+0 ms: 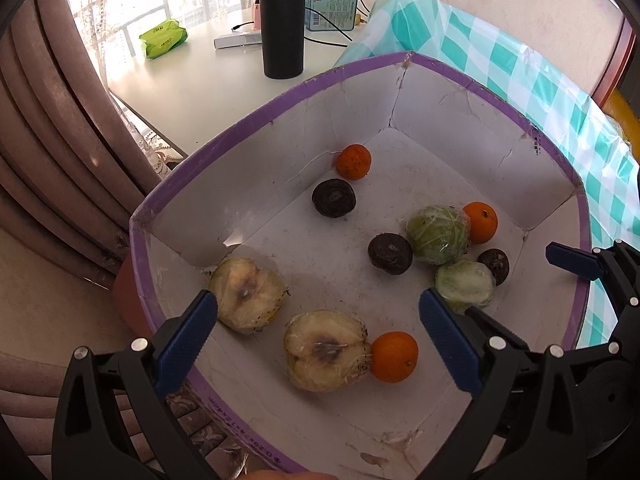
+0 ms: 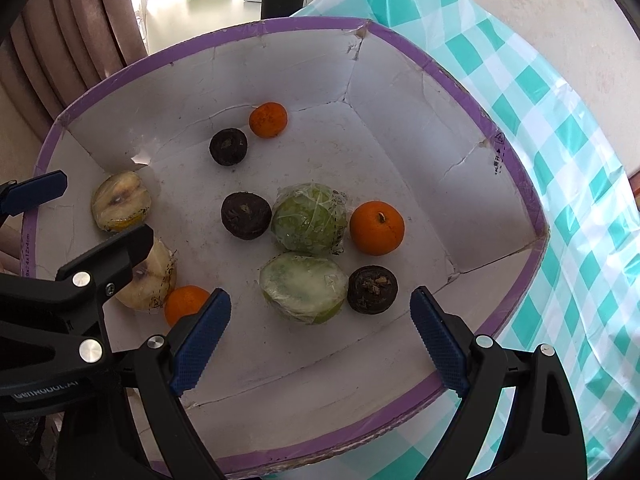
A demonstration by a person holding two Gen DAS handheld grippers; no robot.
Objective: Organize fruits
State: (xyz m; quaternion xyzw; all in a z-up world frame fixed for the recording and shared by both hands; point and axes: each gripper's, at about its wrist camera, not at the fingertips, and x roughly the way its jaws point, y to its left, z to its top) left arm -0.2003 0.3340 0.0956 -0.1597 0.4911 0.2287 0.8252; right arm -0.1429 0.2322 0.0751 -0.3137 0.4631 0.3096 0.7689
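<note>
A white cardboard box with a purple rim (image 1: 256, 108) (image 2: 120, 76) holds the fruit. Inside are two wrapped pale apple halves (image 1: 246, 294) (image 1: 326, 350), three oranges (image 1: 353, 161) (image 1: 481, 222) (image 1: 394, 356), three dark round fruits (image 1: 333, 197) (image 1: 390, 253) (image 1: 493, 264) and two wrapped green halves (image 1: 438, 234) (image 1: 464, 286). My left gripper (image 1: 316, 340) is open and empty above the near apple half. My right gripper (image 2: 320, 334) is open and empty just before the cut green half (image 2: 303, 286) and a dark fruit (image 2: 372, 289). The right gripper also shows in the left wrist view (image 1: 576, 258).
The box sits on a teal and white checked cloth (image 2: 560, 140). Behind it a white table (image 1: 200, 76) holds a black cylinder (image 1: 282, 20), a green packet (image 1: 163, 39) and a blue box with cables (image 1: 331, 9). Curtains (image 1: 44, 120) hang at the left.
</note>
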